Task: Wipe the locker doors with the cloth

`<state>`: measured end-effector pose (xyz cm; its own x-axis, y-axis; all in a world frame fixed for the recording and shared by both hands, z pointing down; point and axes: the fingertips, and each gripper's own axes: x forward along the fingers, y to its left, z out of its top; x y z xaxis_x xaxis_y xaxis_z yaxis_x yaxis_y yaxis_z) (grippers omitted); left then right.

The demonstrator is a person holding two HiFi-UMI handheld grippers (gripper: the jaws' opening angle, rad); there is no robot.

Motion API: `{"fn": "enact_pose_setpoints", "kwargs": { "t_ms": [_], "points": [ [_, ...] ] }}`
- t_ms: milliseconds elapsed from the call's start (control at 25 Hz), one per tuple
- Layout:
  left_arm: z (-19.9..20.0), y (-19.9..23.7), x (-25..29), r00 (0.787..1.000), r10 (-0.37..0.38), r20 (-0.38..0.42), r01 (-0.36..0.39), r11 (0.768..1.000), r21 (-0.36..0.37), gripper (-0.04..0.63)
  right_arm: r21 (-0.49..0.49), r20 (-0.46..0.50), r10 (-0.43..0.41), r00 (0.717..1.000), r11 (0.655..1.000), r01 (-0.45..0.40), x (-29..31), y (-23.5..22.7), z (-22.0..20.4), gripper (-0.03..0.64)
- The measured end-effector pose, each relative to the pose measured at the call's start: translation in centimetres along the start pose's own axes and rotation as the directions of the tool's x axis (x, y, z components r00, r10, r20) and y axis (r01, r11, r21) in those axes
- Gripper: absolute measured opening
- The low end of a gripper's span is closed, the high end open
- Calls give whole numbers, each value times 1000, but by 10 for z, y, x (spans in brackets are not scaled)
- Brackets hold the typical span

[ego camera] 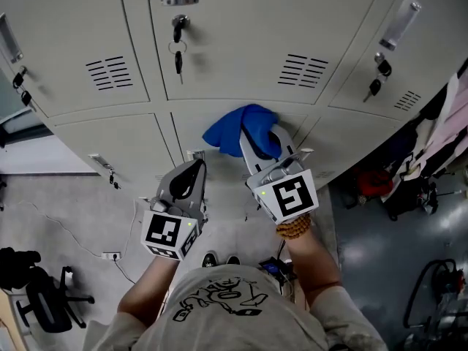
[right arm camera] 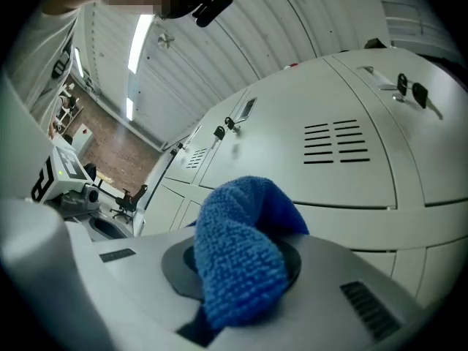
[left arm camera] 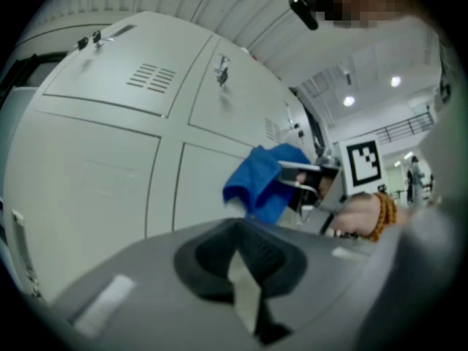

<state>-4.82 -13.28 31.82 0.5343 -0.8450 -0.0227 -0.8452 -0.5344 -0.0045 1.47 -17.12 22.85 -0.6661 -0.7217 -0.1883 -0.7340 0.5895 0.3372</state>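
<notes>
The right gripper is pinched on the blue cloth, whose wad bulges out past the jaw tips. That leaves soft fabric, not hard plastic, as the part facing the metal, which looks like the reason for gripping it at one end. In the head view the cloth sits at centre frame, just below the horizontal seam between the upper and lower rows of locker doors. It appears to lie against the top of a lower door, though actual contact cannot be confirmed.

The left gripper hangs lower left of the cloth, apart from it and clear of the doors. Its jaws are pressed together on nothing, so it seems parked out of the wiping path.

In the head view the bunched cloth runs roughly across the frame, left to right, and its broader lobe spills toward the left. In the right gripper view its fold rises out of the jaws and points forward at the lockers — long axis in line with the gripper.

A set of keys dangles from the upper middle door, in the upper part of the frame. A wide upward stroke could snag them, so they are worth skirting.
</notes>
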Motion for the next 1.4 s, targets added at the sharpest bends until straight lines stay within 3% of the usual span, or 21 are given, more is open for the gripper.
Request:
{"fn": "enact_pose_setpoints", "kwargs": {
  "t_ms": [400, 840, 1200, 1400],
  "points": [
    [-25, -12, 8, 997, -16, -72, 16, 1000, -9, 2, 84, -79, -25, 997, 996, 32, -22, -4, -49, 23],
    [-68, -5, 4, 985, 0, -170, -9, 999, -49, 2, 123, -197, 29, 980, 992, -5, -35, 31, -142, 23],
    [-113, -7, 1, 962, 2, -272, -30, 995, -98, 2, 177, -293, 104, 951, 983, -53, -47, 64, -225, 23],
    [-124, -6, 1, 960, 15, -281, -44, 994, -97, 2, 202, -358, 146, 922, 976, -76, -53, 81, -273, 23]
  ]
}}
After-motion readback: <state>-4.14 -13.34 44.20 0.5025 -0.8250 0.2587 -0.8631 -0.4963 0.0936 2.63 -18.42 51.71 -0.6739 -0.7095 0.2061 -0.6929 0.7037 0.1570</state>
